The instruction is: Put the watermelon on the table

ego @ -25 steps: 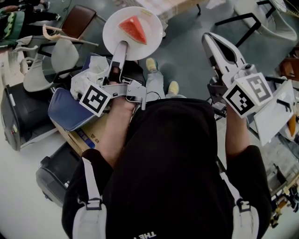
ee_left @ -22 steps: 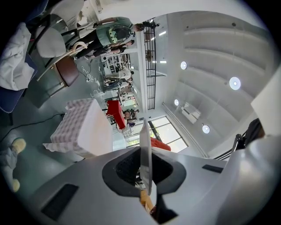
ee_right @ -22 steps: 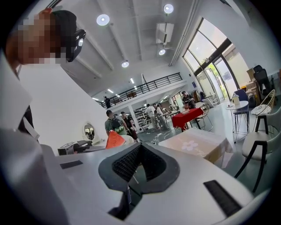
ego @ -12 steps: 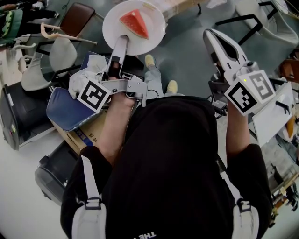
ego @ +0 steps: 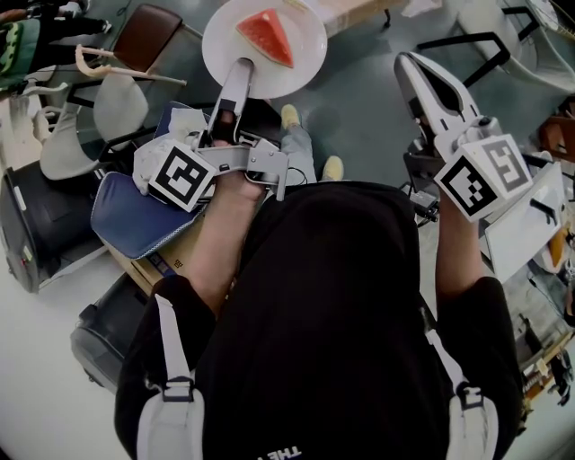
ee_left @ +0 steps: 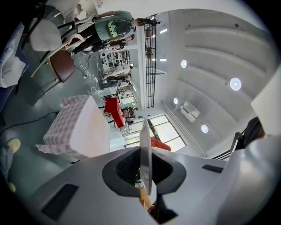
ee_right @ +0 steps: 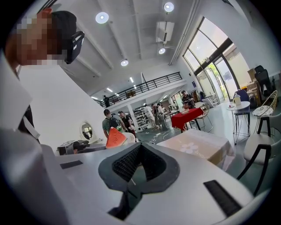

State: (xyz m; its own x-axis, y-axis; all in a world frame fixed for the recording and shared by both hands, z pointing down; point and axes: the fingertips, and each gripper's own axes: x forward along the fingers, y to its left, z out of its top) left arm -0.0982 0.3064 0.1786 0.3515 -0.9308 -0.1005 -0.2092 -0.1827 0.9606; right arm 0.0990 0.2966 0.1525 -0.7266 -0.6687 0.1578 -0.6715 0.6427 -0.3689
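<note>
**Watermelon on a plate, held in the air short of the worktop**

The watermelon slice lies on a round white plate, its red face up and its point towards the near side. The plate rests on nothing. The left claw holds it out level above the grey floor, gripping it at its near rim. In the left gripper view the plate shows edge-on, a thin white line pinched between the two dark pads, so that claw is narrow and clamped on the rim.

The right claw is held out to the right, well apart from the plate. Its own view shows the pads drawn together with nothing between them. Past them, the slice stands to the left.

The worktop, covered with a light patterned cloth, sits at the far side of the head view, just right of the plate. The right gripper view shows it as a clothed block ahead and to the right.

Below the plate are the person's pale yellow shoes. To the left stand a brown chair and a white chair. Nearer on that side is a blue cushion.
</note>
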